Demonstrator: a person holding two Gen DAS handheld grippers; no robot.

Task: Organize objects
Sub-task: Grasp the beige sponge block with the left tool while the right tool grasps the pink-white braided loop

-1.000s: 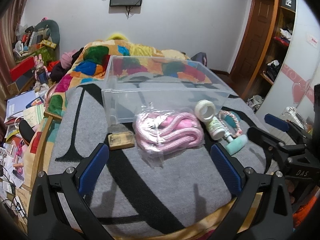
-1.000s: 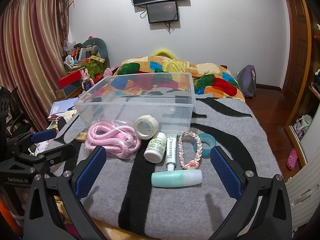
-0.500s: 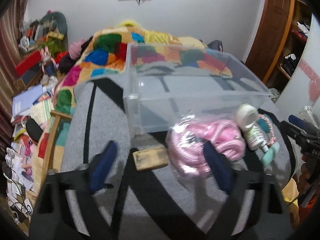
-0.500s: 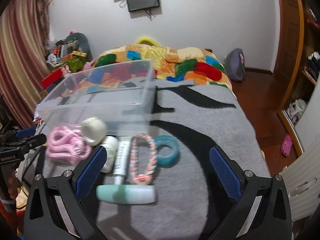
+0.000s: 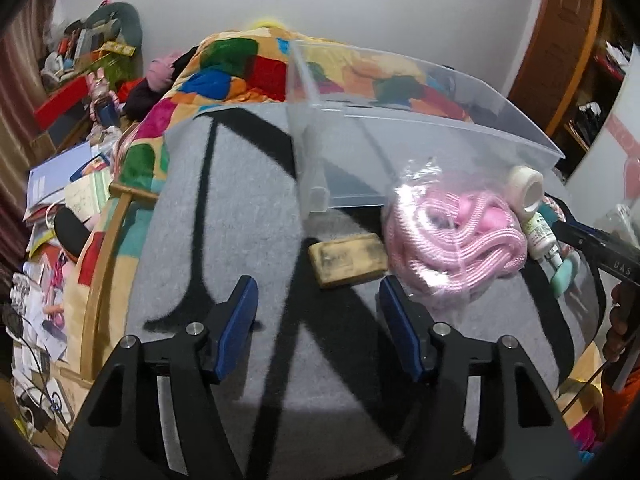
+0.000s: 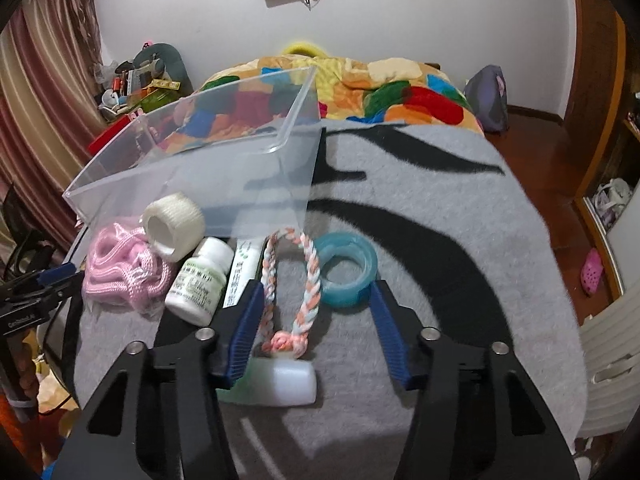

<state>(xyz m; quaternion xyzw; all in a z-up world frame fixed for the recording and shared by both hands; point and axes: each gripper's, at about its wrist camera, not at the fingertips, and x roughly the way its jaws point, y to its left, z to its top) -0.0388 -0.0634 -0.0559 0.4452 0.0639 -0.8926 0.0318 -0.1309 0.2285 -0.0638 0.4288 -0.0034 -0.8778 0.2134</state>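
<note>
A clear plastic bin point(image 5: 420, 136) stands on a grey and black blanket point(image 5: 240, 220). In front of it lie a tan block point(image 5: 347, 258), bagged pink rope point(image 5: 452, 240), a white tape roll point(image 6: 173, 225), a white pill bottle point(image 6: 200, 280), a tube point(image 6: 242, 268), a braided bracelet point(image 6: 292, 280), a teal tape ring point(image 6: 346, 270) and a mint bottle point(image 6: 280, 384). My left gripper point(image 5: 318, 300) is open, just short of the tan block. My right gripper point(image 6: 318, 292) is open around the bracelet, with the teal ring at its right finger.
A colourful quilt point(image 6: 380, 92) lies behind the bin. Cluttered shelves and papers point(image 5: 60, 184) fill the left side. A wooden floor and door point(image 6: 580, 128) are at the right. The blanket's edge point(image 6: 560, 280) drops off at the right.
Both grippers have moved forward and down toward the objects and narrowed their opening. The left one now faces the tan block; the right one now straddles the bracelet.
</note>
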